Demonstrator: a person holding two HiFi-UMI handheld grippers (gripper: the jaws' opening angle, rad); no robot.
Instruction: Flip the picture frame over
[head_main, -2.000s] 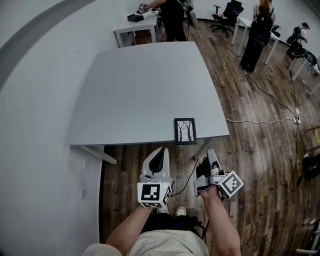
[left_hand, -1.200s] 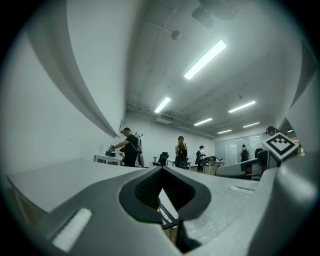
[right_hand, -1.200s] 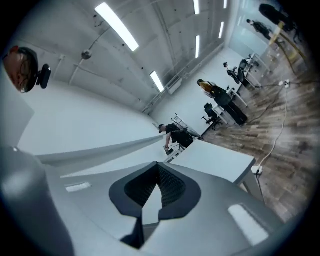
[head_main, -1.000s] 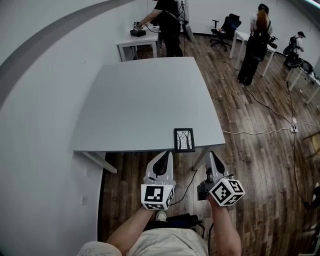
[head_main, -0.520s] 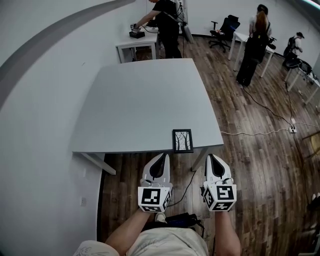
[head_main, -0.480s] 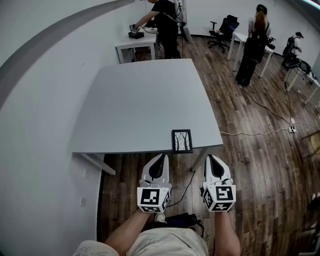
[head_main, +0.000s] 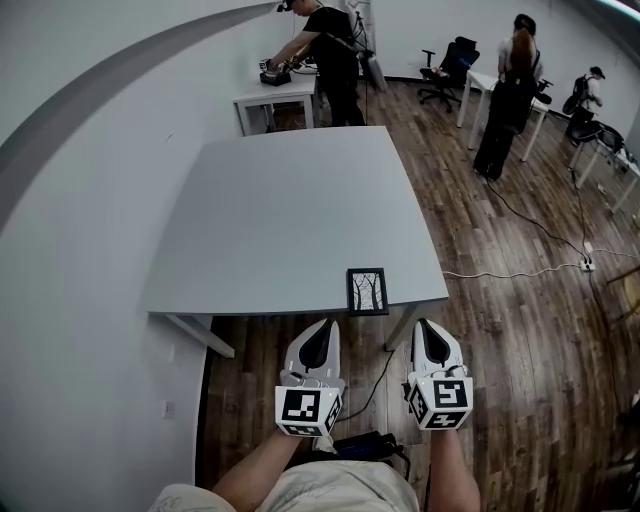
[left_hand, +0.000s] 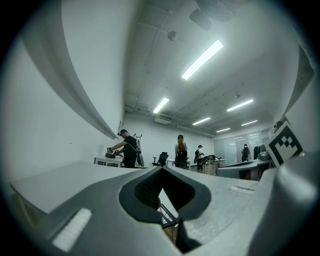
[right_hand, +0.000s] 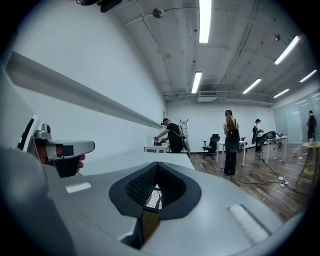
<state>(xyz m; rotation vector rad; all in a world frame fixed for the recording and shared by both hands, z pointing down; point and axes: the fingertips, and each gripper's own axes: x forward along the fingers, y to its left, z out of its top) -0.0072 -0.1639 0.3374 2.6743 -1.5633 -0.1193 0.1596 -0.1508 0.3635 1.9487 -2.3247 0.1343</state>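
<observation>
Grey table (head_main: 290, 220) holds the picture frame (head_main: 367, 290) flat at its near edge, print up: flipped already or yet to be, either fits. Both the left gripper (head_main: 321, 332) and right gripper (head_main: 427, 332) hover short of it, jaws together, empty.

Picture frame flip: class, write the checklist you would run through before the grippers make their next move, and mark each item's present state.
1. Picture frame lies flat, image side up, at the table's near edge: ok.
2. Left gripper empty: ok.
3. Right gripper empty: ok.
4. Jaws open for a grasp: not ok, both pairs are together.
5. Grippers at the frame: not ok, both hang short of the table, over the floor.
6. Frame edge overhangs enough to grip: cannot tell.
</observation>
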